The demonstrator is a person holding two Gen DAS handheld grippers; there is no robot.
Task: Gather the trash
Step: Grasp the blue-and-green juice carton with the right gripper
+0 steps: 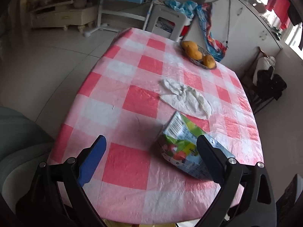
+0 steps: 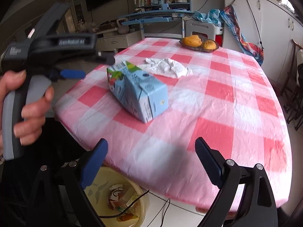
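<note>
A light blue and green drink carton (image 1: 181, 145) lies on its side on the pink checked tablecloth (image 1: 132, 113); it also shows in the right wrist view (image 2: 136, 92). A crumpled white tissue (image 1: 186, 98) lies just beyond it, also in the right wrist view (image 2: 168, 67). My left gripper (image 1: 151, 158) is open, its right finger just in front of the carton. My right gripper (image 2: 151, 162) is open and empty above the table's near edge. A yellow bin (image 2: 121, 198) with trash inside sits on the floor under that edge.
A basket of orange fruit (image 1: 198, 54) stands at the table's far side, also in the right wrist view (image 2: 198, 42). The hand holding the left gripper (image 2: 47, 60) shows at left. A chair (image 1: 166, 22), shelves and white cabinets stand beyond the table.
</note>
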